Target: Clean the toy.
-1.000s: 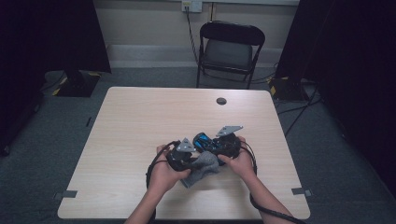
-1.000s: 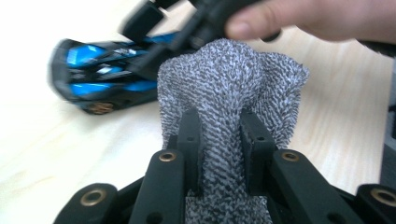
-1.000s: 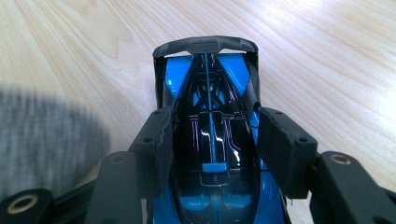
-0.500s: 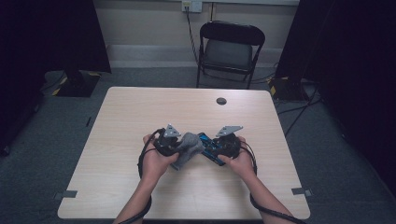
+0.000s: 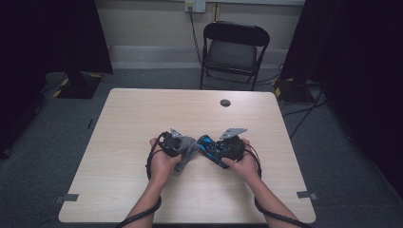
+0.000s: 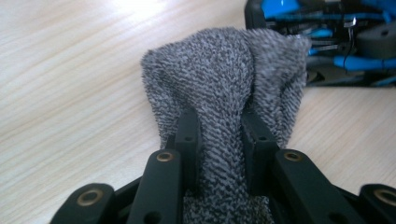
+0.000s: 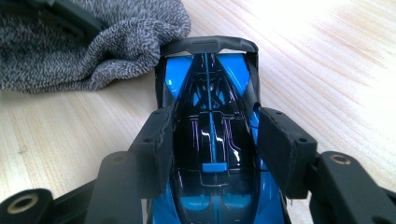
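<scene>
Gripping a grey knitted sock (image 6: 219,93) pretty tight, the left gripper (image 6: 219,135) has its two black jaws clenched on a bunched fold of the fabric, and you can see the little speckled rib weave squeezed into a narrow column right between the pads. Past the jaw tips the cloth puffs out into a soft rounded lump with a deep crease down one side. Just beyond that lump sits the nose of the toy car, all glossy blue and black plastic.

Over on the other hand, the right gripper (image 7: 212,149) is grasping that toy car (image 7: 210,140) across its body, one matte padded jaw pressed on each flank. The car is a sleek low racer shape, shiny black canopy with a thin blue stripe down the middle, bright blue panels either side, and a dull black hoop-like wing out ahead of the jaw tips. The sock's loose end lies just off to one side of that wing, touching or nearly touching it, hard to say which.

From the high view both sit mid-way on the pale wood-grain table (image 5: 142,118), sock (image 5: 187,151) between the two grippers, car (image 5: 211,149) angled toward it. A small dark round disc (image 5: 225,102) lies well apart, far beyond the jaws
</scene>
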The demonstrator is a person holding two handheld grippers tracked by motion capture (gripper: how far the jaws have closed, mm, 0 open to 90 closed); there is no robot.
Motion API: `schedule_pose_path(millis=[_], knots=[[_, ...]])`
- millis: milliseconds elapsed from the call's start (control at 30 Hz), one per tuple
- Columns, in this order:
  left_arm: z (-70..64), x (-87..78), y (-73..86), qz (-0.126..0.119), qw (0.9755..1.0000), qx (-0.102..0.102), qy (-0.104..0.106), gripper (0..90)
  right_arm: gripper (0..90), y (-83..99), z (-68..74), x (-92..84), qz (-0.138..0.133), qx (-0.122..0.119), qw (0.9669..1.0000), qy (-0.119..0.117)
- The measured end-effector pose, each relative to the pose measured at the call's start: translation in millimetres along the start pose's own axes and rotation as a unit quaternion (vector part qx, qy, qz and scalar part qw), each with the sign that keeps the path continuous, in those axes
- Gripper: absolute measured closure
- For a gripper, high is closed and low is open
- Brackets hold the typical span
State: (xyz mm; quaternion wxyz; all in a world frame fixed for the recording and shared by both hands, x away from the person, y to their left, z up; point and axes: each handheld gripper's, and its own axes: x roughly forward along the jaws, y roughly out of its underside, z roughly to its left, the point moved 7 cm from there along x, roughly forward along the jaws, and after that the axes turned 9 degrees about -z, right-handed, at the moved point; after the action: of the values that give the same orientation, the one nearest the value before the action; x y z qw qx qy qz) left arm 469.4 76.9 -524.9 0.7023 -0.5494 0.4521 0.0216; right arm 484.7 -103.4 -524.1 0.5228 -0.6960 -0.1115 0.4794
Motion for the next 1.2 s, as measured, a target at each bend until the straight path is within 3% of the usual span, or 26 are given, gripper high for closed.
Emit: schedule_pose_path(millis=[167, 233, 400, 767, 1000, 1200], knots=[[-6.2, 1.5, 1.7, 0.019, 0.9989, 0.04, -0.011, 72.6, 46.4, -0.1, -0.1, 0.1, 0.0, -0.002, 1.0, 0.0], [-10.4, 2.1, 3.6, 0.026, 0.9982, 0.054, -0.006, 72.8, 46.4, -0.1, 0.0, 0.1, 0.0, -0.001, 1.0, 0.0], [-16.8, 0.6, 5.5, 0.025, 0.9983, 0.052, 0.01, 73.0, 46.4, -0.2, 0.0, 0.1, 0.0, -0.002, 1.0, 0.0], [-31.7, -3.1, 8.6, 0.03, 0.9963, 0.071, 0.038, 73.0, 46.5, -0.4, 0.0, 0.2, 0.001, -0.002, 1.0, 0.001], [-41.1, -4.7, 10.1, 0.027, 0.9959, 0.071, 0.05, 73.1, 46.4, -0.4, 0.0, 0.3, 0.0, -0.001, 1.0, 0.0], [-53.7, -5.7, 10.7, 0.024, 0.9944, 0.072, 0.073, 73.1, 46.4, -0.4, -0.1, 0.3, 0.0, -0.002, 1.0, 0.0]])
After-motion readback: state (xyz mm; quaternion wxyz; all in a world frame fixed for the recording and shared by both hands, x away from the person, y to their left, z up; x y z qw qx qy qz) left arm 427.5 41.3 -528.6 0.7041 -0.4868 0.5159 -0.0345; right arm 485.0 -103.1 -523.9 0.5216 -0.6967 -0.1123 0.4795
